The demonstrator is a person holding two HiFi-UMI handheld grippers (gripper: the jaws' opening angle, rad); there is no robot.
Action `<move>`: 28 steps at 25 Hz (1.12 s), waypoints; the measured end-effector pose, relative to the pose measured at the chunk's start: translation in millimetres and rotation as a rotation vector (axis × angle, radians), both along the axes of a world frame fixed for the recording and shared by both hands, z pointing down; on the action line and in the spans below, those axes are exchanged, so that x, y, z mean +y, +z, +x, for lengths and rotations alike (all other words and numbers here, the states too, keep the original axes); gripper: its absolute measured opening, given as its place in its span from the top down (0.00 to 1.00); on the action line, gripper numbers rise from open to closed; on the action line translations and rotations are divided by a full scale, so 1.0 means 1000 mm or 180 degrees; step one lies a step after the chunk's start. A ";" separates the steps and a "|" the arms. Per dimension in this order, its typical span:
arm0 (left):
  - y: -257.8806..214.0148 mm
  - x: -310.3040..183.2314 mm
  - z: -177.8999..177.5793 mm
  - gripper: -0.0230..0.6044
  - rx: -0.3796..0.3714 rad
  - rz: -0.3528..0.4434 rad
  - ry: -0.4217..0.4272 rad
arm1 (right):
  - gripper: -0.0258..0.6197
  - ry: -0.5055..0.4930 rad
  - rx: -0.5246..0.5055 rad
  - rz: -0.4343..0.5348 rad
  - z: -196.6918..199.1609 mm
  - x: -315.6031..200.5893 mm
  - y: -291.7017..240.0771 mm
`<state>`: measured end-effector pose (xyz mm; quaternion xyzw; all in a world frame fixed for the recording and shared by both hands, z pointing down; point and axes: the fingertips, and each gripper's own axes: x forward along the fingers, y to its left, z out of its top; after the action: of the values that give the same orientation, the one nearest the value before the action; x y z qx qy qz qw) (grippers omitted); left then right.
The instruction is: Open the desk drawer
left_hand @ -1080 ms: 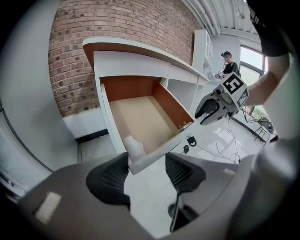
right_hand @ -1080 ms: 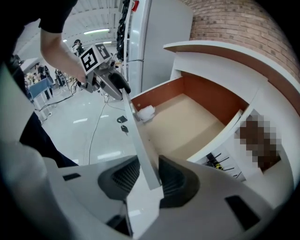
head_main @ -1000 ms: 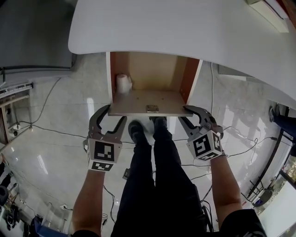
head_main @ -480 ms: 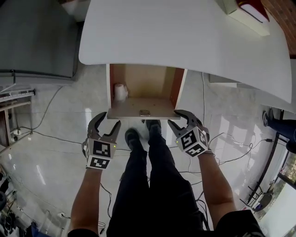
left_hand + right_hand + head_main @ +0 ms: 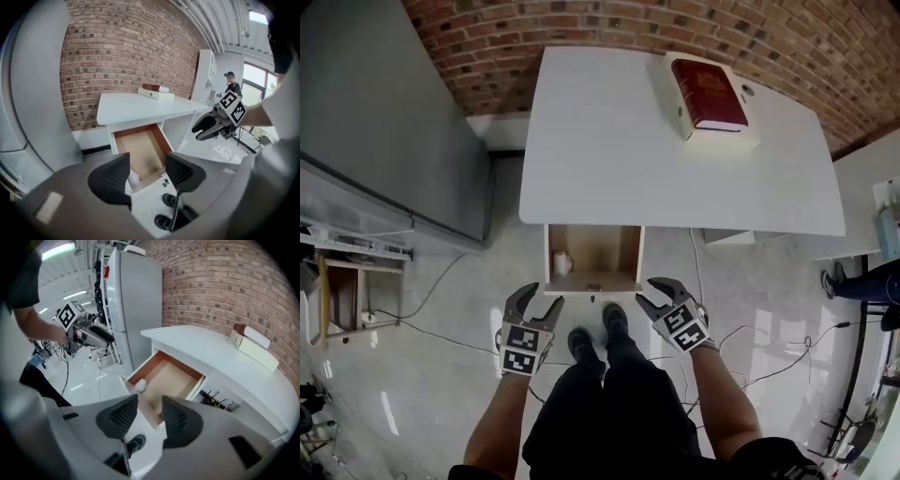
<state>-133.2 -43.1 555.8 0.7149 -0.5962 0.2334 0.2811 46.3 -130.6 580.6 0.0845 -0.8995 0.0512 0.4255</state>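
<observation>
The left gripper [image 5: 542,298] hangs over the floor [image 5: 441,309], short of the drawer and to its left. It is released, the pads well apart with only air between them.

The drawer [image 5: 600,255] stands pulled out from under the worktop [image 5: 619,141]. Its wooden bottom is in plain sight, with a white roll [image 5: 562,263] in its left corner. Judged from this, the opening looks done, and the step in hand is getting clear without undoing it.

The right gripper [image 5: 647,292] sits at the matching spot off the drawer's right corner. Its jaws have just been opening and hold nothing, so it too is released.

To finish well, draw both grippers straight away from the drawer front. A knock on that front could slide it back in. Neither gripper needs to clench, as there is nothing left to grip.

The shoes [image 5: 598,333] stand just below the drawer front, so any step should go backward, not forward. The book [image 5: 709,94] at the far right of the worktop is well apart and no concern.
</observation>
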 end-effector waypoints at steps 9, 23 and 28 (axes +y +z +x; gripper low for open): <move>-0.126 -0.011 -0.001 0.63 0.0111 0.0562 -0.0060 | 0.77 -0.0262 -0.0354 0.0140 -0.025 0.018 -0.111; -0.220 0.033 -0.062 0.77 0.0037 0.0890 -0.0461 | 0.88 -0.0033 -0.1135 0.0179 -0.055 0.017 -0.221; -0.245 0.039 -0.068 0.81 0.0085 0.0901 -0.0653 | 0.92 -0.0009 -0.1572 0.0033 -0.063 0.003 -0.271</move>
<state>-201.7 -3.9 311.1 0.6858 -0.6891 0.1077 0.2078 -16.2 -127.3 310.1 0.0704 -0.9766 0.0651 0.1923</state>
